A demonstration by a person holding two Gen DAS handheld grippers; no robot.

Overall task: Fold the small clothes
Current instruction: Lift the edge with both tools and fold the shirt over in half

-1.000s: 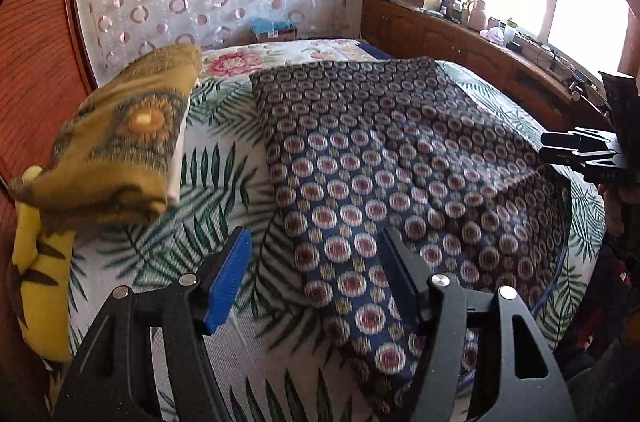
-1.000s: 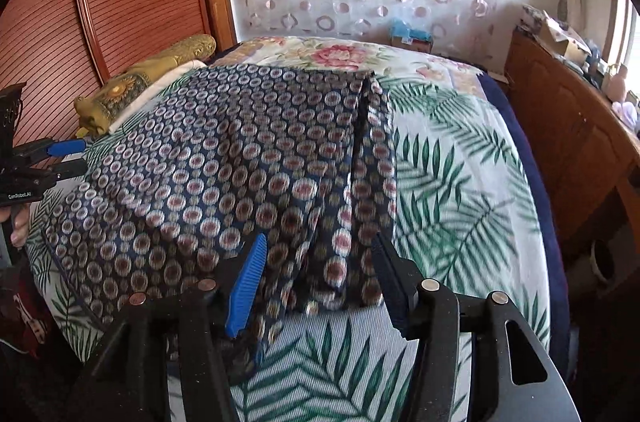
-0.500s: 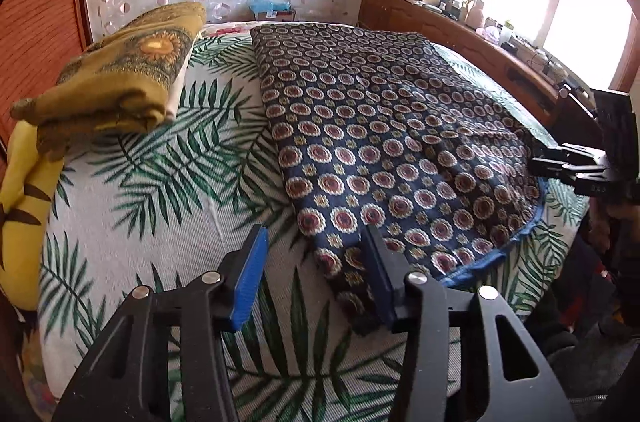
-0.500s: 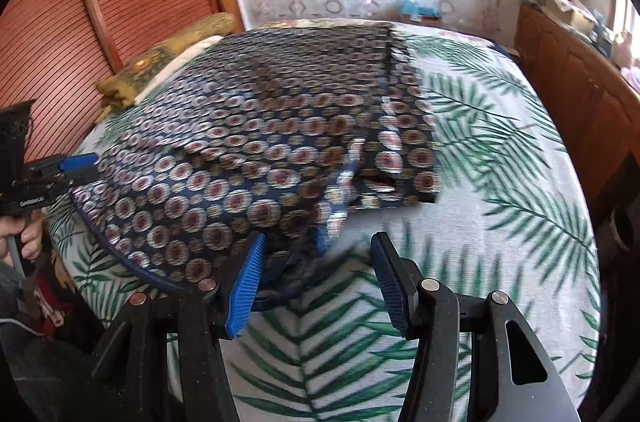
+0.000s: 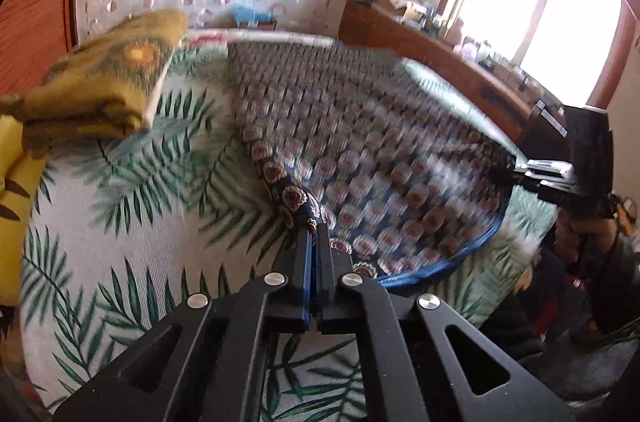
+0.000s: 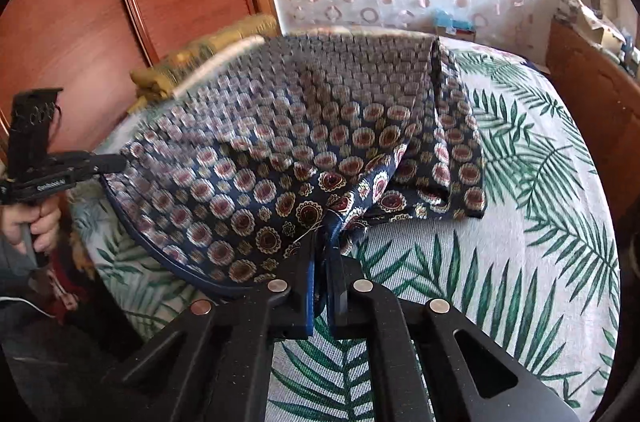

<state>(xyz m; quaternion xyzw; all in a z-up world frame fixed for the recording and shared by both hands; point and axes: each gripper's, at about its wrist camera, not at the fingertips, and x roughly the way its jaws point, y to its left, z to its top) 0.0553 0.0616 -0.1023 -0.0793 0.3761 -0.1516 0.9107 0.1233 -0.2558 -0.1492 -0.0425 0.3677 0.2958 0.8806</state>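
Left gripper (image 5: 314,228) and right gripper (image 6: 325,222), bottom centre of each view, both clamped tight on near corners of the patterned cloth (image 6: 280,142) spread over the bedsheet (image 6: 520,222).

The bed (image 6: 520,262), under a white sheet with green palm leaves, carries 2 things. A navy garment with round medallions (image 6: 280,150) lies from its centre to 8 o'clock. A folded olive-yellow cloth (image 5: 100,94) rests on it at 10 o'clock.
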